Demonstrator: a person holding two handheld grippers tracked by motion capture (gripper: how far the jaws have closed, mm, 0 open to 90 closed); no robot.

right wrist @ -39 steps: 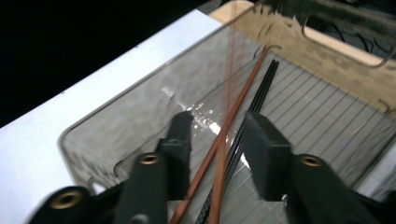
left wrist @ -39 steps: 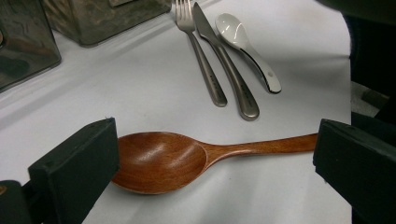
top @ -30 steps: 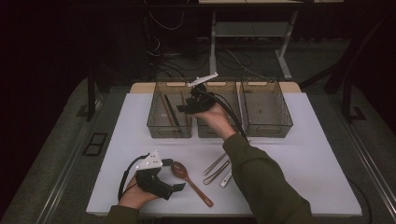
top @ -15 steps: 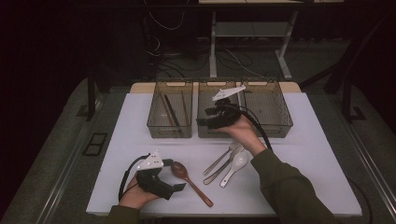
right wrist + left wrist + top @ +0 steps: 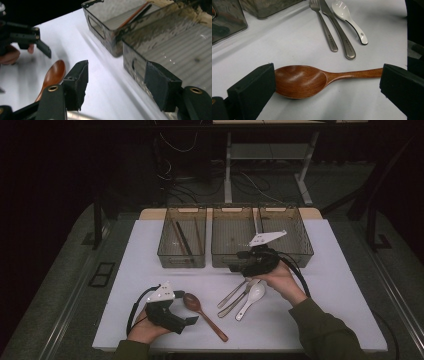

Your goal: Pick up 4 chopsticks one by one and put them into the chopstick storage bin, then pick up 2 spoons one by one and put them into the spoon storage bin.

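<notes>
Left gripper (image 5: 192,320) rested low on the table (image 5: 150,250), jaws wide apart and straddling the wooden spoon (image 5: 304,80); spoon lay flat between the pads, unpressed, bowl just beside one pad. Right gripper (image 5: 231,265) hovered before the middle bin (image 5: 235,255), above fork (image 5: 231,293), knife (image 5: 239,301) and white spoon (image 5: 251,297); jaws just been opening, nothing between them. Chopsticks (image 5: 182,237) lay in the left bin (image 5: 165,256).
</notes>
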